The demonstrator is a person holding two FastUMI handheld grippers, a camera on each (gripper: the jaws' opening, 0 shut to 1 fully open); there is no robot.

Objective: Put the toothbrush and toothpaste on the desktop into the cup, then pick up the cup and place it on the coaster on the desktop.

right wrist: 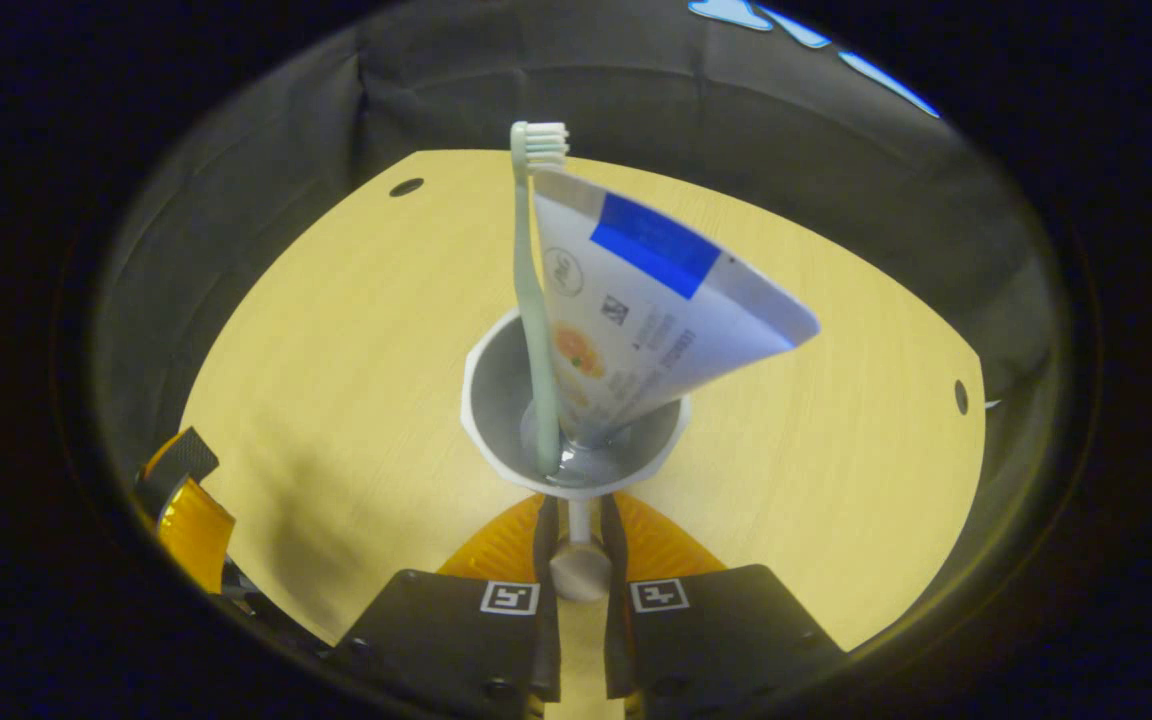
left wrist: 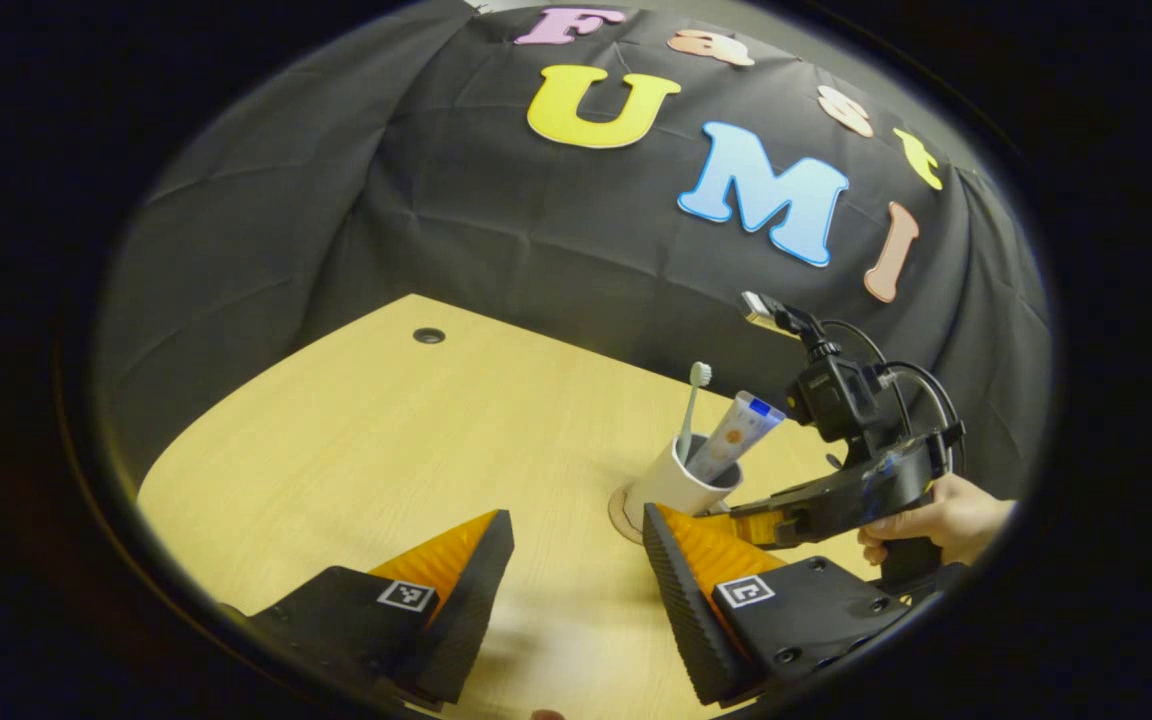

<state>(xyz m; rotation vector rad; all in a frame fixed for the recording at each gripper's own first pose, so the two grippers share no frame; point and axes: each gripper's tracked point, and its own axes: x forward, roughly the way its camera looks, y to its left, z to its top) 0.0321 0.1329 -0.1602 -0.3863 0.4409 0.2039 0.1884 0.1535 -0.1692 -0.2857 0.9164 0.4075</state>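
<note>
White and faceted, the cup [right wrist: 576, 425] is the landmark: the right gripper [right wrist: 578, 545], behind it, has its jaws closed on the cup's handle, as the right gripper view shows from above. Inside the cup stand the toothbrush [right wrist: 532, 300], bristles up, and the toothpaste [right wrist: 641, 300], cap down. The left gripper view adds the coaster [left wrist: 624, 512] under the cup, on the wooden desktop [left wrist: 386, 450], with a hand [left wrist: 941, 515] holding the right gripper. The left gripper [left wrist: 576, 570], near the cup, has jaws wide apart, empty.
</note>
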